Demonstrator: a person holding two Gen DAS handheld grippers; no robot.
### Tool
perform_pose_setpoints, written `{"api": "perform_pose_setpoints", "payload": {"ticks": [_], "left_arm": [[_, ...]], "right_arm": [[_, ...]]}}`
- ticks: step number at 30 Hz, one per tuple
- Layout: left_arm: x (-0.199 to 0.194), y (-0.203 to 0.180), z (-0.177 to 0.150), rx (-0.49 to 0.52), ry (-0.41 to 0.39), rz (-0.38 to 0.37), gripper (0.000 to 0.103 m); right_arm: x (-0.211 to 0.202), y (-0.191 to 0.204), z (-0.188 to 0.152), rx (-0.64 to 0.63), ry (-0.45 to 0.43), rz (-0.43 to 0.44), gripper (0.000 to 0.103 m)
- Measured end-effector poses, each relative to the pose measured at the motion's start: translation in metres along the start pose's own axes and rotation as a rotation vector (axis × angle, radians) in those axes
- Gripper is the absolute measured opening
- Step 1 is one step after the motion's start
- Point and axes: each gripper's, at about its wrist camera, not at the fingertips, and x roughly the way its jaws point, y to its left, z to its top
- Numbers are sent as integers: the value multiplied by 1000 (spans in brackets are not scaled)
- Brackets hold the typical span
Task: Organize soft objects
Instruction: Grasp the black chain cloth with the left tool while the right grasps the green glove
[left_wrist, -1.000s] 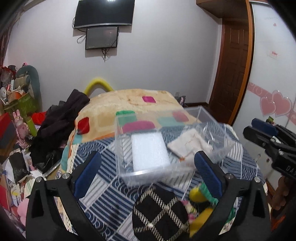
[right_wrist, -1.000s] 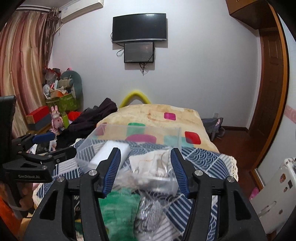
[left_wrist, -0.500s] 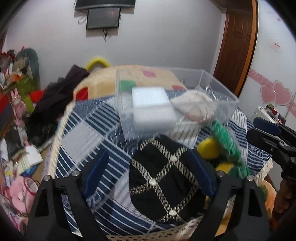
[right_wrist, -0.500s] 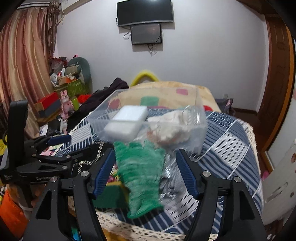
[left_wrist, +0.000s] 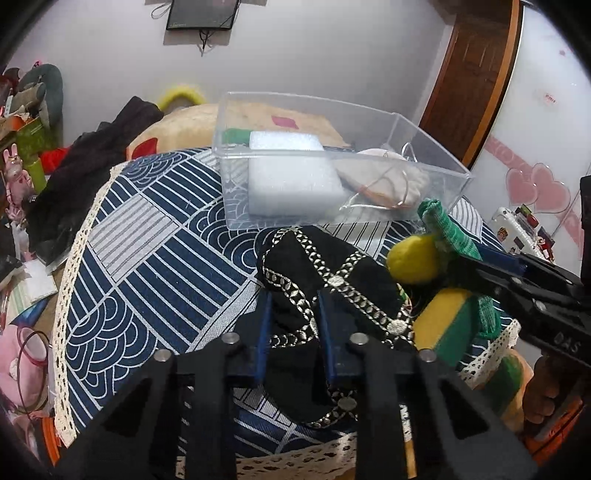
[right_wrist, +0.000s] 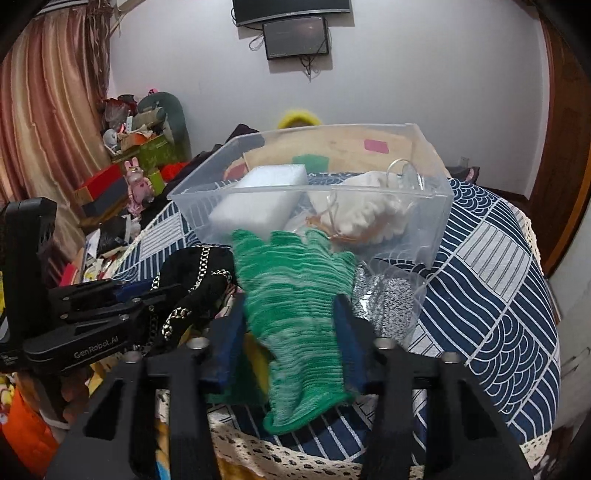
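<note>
Left wrist view shows the clear bin (left_wrist: 424, 162) on the table already holding a white sponge (left_wrist: 291, 181) and cream pouch (left_wrist: 384, 181), while just before it the left gripper (left_wrist: 293, 325) jaws clamp the black hat (left_wrist: 325, 273) and the right gripper (right_wrist: 291, 332) jaws pinch the green glove (right_wrist: 295, 295), both yet to go in

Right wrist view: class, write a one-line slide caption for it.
Right tongs pinch a green glove before a clear bin holding a white sponge.

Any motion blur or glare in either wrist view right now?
Left wrist: mostly sharp, black cloth crisp between the fingers; mild reflections on the clear bin; fisheye vignette at the corners. Right wrist: green glove smeared, looks like motion blur; bin and wall behind it fairly sharp.
</note>
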Motion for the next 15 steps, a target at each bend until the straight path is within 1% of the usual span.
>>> {"api": "perform_pose_setpoints", "payload": {"ticks": [1,3,4,5,8,15], "left_arm": [[-1,0,0,2,-5,0,17],[-8,-2,0,11,-22,5,15],[-11,-2,0,16,-29,8,14],[-15,-3,1,21,-40,11,14],[-27,-6,1,29,-70,-3,13],[-55,-11,10,45,-143,-3,13]], "right_arm": [[-2,2,0,-5,-5,-1,27],[-6,3,0,-11,-19,-7,22],[-9,3,1,-12,-29,-9,17],[-12,2,2,-10,-36,-8,14],[-20,-1,4,3,-65,-12,13],[-37,-8,8,24,-122,-40,12]]}}
